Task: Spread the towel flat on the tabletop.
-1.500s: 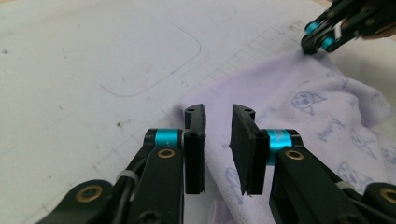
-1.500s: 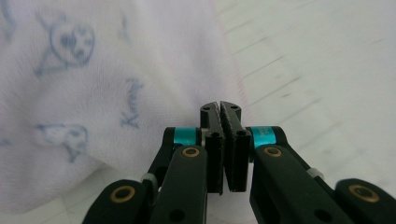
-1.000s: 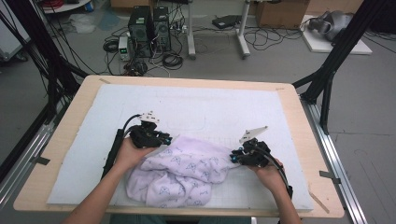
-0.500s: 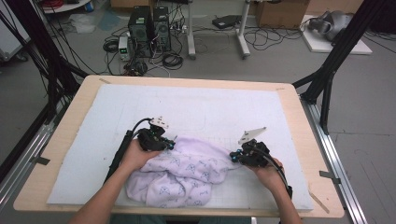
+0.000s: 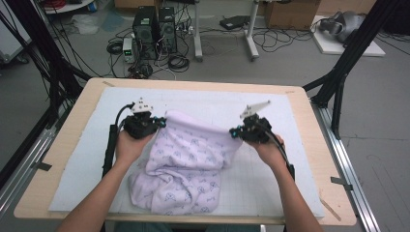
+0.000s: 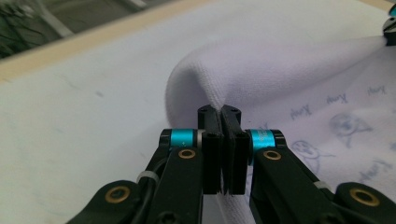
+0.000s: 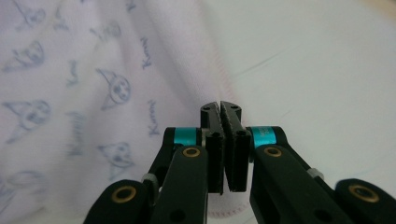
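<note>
While its lower half lies bunched on the white padded table mat (image 5: 87,159), the pale lilac towel printed with small blue figures (image 5: 188,154) stretches between the left gripper (image 5: 157,123) and the right gripper (image 5: 235,131), each with jaws pinched closed on an upper edge.

place: lab | signs: black frame struts (image 5: 38,63) around bench (image 5: 300,104) | computer towers (image 5: 154,26) and tangled cables (image 5: 179,60) on grey floor | cardboard boxes (image 5: 290,12)
</note>
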